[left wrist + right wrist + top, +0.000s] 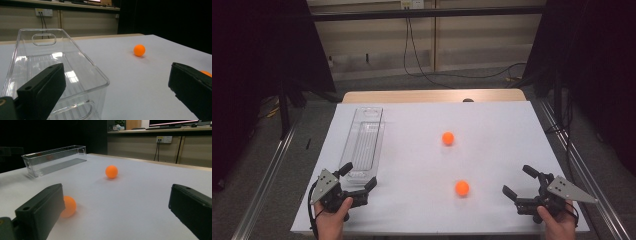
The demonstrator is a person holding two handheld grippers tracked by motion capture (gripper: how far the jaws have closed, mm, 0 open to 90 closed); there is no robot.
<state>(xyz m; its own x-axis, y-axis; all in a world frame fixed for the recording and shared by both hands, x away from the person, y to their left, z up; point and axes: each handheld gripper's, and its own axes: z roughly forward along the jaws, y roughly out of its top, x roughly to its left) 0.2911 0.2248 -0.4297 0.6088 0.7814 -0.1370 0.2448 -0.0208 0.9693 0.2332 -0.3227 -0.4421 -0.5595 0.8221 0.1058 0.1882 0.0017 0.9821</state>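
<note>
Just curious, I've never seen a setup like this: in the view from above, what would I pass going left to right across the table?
Left claw → clear plastic bin → far orange ball → near orange ball → right claw.

A white table (492, 120) stood on a grey floor (257, 165), a wooden edge (432, 96) showing at its far side; black curtains (257, 45) hung to the left and right; a black cable (422, 70) trailed down the pale back wall (472, 35) and across the floor; a wall socket (44, 12) held two plugs; a monitor (175, 122) sat on a shelf.
</note>
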